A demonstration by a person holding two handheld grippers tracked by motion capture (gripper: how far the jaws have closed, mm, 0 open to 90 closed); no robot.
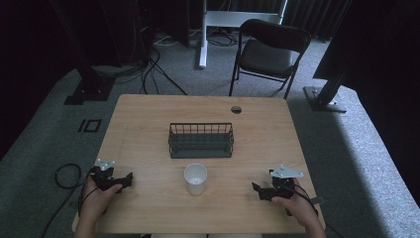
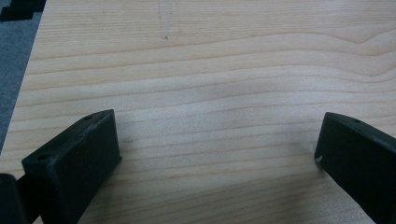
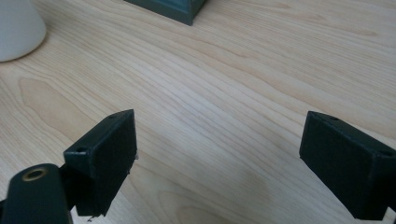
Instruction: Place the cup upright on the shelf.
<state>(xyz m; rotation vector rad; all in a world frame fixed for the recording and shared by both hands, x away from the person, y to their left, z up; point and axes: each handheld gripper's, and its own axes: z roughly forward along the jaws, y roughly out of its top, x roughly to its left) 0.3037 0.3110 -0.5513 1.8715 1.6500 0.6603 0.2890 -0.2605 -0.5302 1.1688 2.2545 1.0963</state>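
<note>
A white cup (image 1: pixel 195 178) stands upright on the wooden table (image 1: pixel 148 119), just in front of a dark green wire basket (image 1: pixel 201 140) at the table's middle. My left gripper (image 1: pixel 130 178) rests near the front left edge, left of the cup. Its jaws stand wide open over bare wood, as the left gripper (image 2: pixel 217 154) view shows. My right gripper (image 1: pixel 256 189) sits near the front right, right of the cup. The right gripper (image 3: pixel 219 158) is open too, with nothing between its fingers; the cup (image 3: pixel 16 28) and a corner of the basket (image 3: pixel 173 9) lie ahead.
A round cable hole (image 1: pixel 236 109) is at the table's back right. A black folding chair (image 1: pixel 270 52) stands behind the table on grey carpet. Dark frame posts (image 1: pixel 327 94) and cables (image 1: pixel 67 176) flank the table.
</note>
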